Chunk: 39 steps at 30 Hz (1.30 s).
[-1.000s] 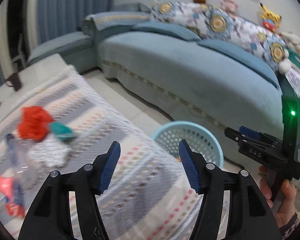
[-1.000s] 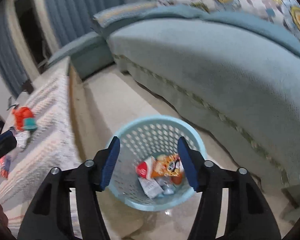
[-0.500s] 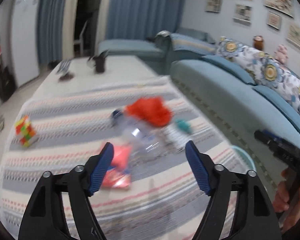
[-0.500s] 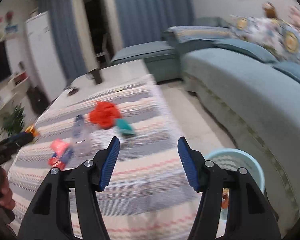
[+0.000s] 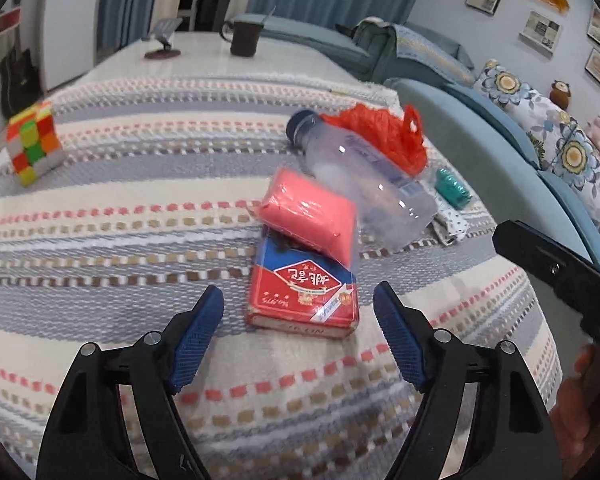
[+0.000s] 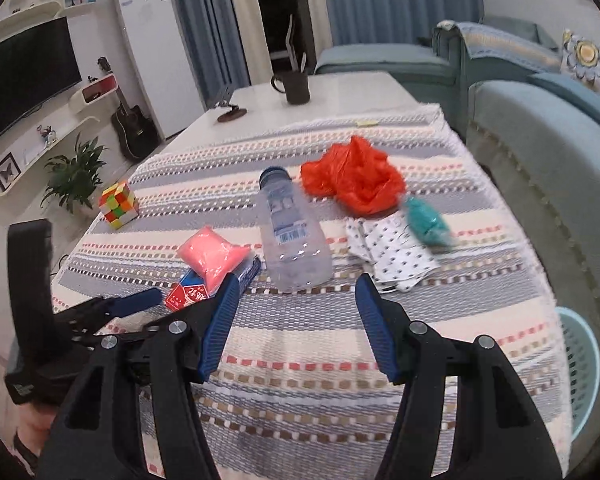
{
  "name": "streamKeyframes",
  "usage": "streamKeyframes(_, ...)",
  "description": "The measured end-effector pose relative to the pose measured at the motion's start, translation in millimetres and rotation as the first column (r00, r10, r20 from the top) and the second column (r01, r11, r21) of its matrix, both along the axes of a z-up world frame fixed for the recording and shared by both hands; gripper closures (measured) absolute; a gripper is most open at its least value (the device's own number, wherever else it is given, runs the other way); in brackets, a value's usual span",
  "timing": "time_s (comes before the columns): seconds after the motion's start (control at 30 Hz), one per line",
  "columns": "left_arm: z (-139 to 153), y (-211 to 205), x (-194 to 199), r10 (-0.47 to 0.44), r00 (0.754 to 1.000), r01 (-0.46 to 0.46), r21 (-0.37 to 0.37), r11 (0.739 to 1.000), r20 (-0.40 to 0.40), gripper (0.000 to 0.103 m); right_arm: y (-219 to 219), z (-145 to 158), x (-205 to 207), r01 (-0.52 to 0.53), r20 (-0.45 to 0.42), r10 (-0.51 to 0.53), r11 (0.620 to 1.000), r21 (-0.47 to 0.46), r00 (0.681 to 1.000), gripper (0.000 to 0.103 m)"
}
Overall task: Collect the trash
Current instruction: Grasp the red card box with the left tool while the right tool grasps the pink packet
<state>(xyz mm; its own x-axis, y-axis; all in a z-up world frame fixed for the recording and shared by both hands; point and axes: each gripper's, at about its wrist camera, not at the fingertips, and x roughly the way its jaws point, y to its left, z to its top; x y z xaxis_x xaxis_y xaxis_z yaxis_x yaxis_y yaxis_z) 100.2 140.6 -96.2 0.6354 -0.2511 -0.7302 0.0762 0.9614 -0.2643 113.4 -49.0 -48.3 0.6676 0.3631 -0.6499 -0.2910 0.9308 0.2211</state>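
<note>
Trash lies on the striped tablecloth. A red and blue card box lies just ahead of my open, empty left gripper, with a pink packet leaning on it. Behind are a clear plastic bottle, a crumpled red bag, a teal wrapper and a dotted paper. My right gripper is open and empty, just short of the bottle, with the red bag, teal wrapper, dotted paper, pink packet and box around it. The light blue basket stands on the floor at the table's right.
A Rubik's cube sits at the table's left, also in the right wrist view. A dark cup and a small stand are at the far end. A blue sofa runs along the right.
Both grippers have swung from the basket and sofa round to the table and moved closer to the trash. Both stay open and empty.
</note>
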Motion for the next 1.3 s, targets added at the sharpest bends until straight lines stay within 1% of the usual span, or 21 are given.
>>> streamKeyframes(0.1,-5,-11,8,-0.006,1.000,0.007,0.057,0.998,-0.016,0.031,-2,-8,4,0.008,-0.023,-0.008,1.000,0.016,1.000,0.046)
streamKeyframes(0.13,-4,-16,10,-0.012,1.000,0.013,0.075,0.997,-0.016,0.039,-3,-10,6,0.012,-0.032,-0.011,1.000,0.028,0.999,0.046)
streamKeyframes(0.17,-4,-18,12,-0.012,1.000,0.014,0.088,0.996,-0.017,0.044,-4,-11,8,0.014,-0.040,-0.013,0.999,0.038,0.999,0.046)
streamKeyframes(0.23,-3,-18,13,-0.017,1.000,0.018,0.092,0.996,-0.015,0.045,-4,-13,10,0.014,-0.053,-0.011,0.998,0.055,0.999,0.046)
streamKeyframes(0.37,1,-9,1,-0.028,1.000,0.027,0.080,0.996,0.009,0.045,1,-11,11,-0.010,-0.052,0.012,0.999,0.048,0.999,0.047)
streamKeyframes(0.5,2,-5,-16,-0.078,0.997,0.076,0.101,0.992,0.013,0.045,23,-7,13,-0.082,-0.053,0.084,0.996,0.035,0.995,0.047)
streamKeyframes(0.6,0,-1,-27,-0.108,0.994,0.106,0.083,0.991,0.017,0.045,48,-10,19,-0.192,-0.095,0.196,0.980,0.049,0.976,0.047)
streamKeyframes(0.63,0,1,-30,-0.117,0.993,0.116,0.067,0.991,0.018,0.045,59,-12,20,-0.226,-0.106,0.228,0.974,0.029,0.968,0.047)
streamKeyframes(0.7,-1,1,-33,-0.126,0.992,0.125,0.060,0.990,0.022,0.045,74,-17,20,-0.269,-0.114,0.266,0.963,-0.007,0.957,0.047)
streamKeyframes(0.73,-1,1,-34,-0.135,0.990,0.133,0.064,0.989,0.025,0.045,82,-20,21,-0.281,-0.112,0.276,0.959,-0.036,0.955,0.047)
streamKeyframes(0.8,-1,-2,-34,-0.145,0.989,0.143,0.077,0.987,0.026,0.045,88,-26,24,-0.296,-0.125,0.288,0.954,-0.050,0.950,0.047)
streamKeyframes(0.9,-3,-4,-34,-0.149,0.989,0.146,0.090,0.985,0.022,0.045,89,-35,33,-0.313,-0.169,0.307,0.950,-0.008,0.937,0.048)
streamKeyframes(0.93,-3,-4,-33,-0.146,0.989,0.144,0.092,0.985,0.020,0.045,87,-37,35,-0.304,-0.173,0.299,0.953,0.001,0.938,0.057)
streamKeyframes(0.97,-4,-4,-33,-0.146,0.989,0.144,0.088,0.986,0.017,0.045,84,-38,35,-0.293,-0.170,0.289,0.956,0.003,0.942,0.058)
streamKeyframes(1.03,-4,-2,-32,-0.140,0.990,0.139,0.080,0.987,0.017,0.045,72,-38,36,-0.265,-0.173,0.269,0.963,0.046,0.948,0.064)
streamKeyframes(1.1,-5,-1,-32,-0.112,0.994,0.111,0.087,0.990,0.004,0.045,63,-37,35,-0.220,-0.164,0.223,0.975,0.039,0.961,0.066)
streamKeyframes(1.2,-5,7,-37,-0.061,0.998,0.062,0.061,0.996,-0.009,0.045,37,-33,23,-0.164,-0.146,0.171,0.985,0.056,0.975,0.066)
streamKeyframes(1.3,-4,10,-42,-0.015,1.000,0.016,0.072,0.997,-0.019,0.045,16,-30,8,-0.096,-0.127,0.098,0.995,0.022,0.987,0.066)
